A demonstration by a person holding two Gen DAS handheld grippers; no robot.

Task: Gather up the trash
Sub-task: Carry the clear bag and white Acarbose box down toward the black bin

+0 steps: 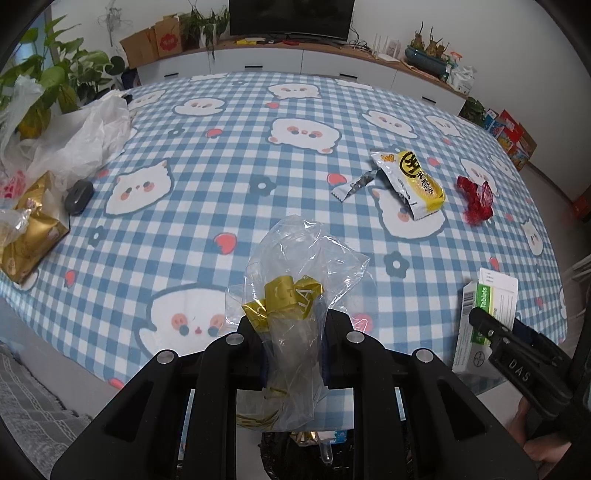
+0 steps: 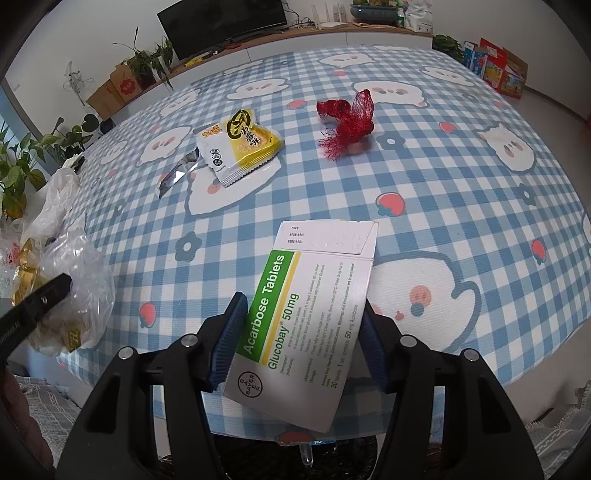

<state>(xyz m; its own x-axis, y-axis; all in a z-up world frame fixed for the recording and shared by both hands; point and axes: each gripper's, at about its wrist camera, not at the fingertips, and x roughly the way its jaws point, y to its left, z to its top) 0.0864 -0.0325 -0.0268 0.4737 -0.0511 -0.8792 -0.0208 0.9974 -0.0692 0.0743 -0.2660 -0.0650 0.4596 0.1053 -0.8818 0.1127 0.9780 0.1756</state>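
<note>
My left gripper [image 1: 293, 321] is shut on a crumpled clear plastic bag [image 1: 295, 258] with a gold ribbon inside, held over the table's near edge. The same bag [image 2: 88, 280] shows at the left of the right wrist view. My right gripper [image 2: 303, 325] is shut on a white and green tablet box [image 2: 314, 295], its blue pads pressing on the box's long sides. On the checked tablecloth [image 1: 221, 155] lie a torn yellow snack wrapper [image 1: 413, 181] and a red mesh net [image 1: 474, 197]. A dark bin [image 1: 295, 458] with trash in it shows below both grippers.
At the table's left are a white plastic bag [image 1: 85, 136], a gold tissue pack [image 1: 33, 229] and a dark grey round object [image 1: 78, 196]. Potted plants [image 1: 48, 81] stand beyond it. A white sideboard with a screen [image 1: 291, 18] runs behind the table.
</note>
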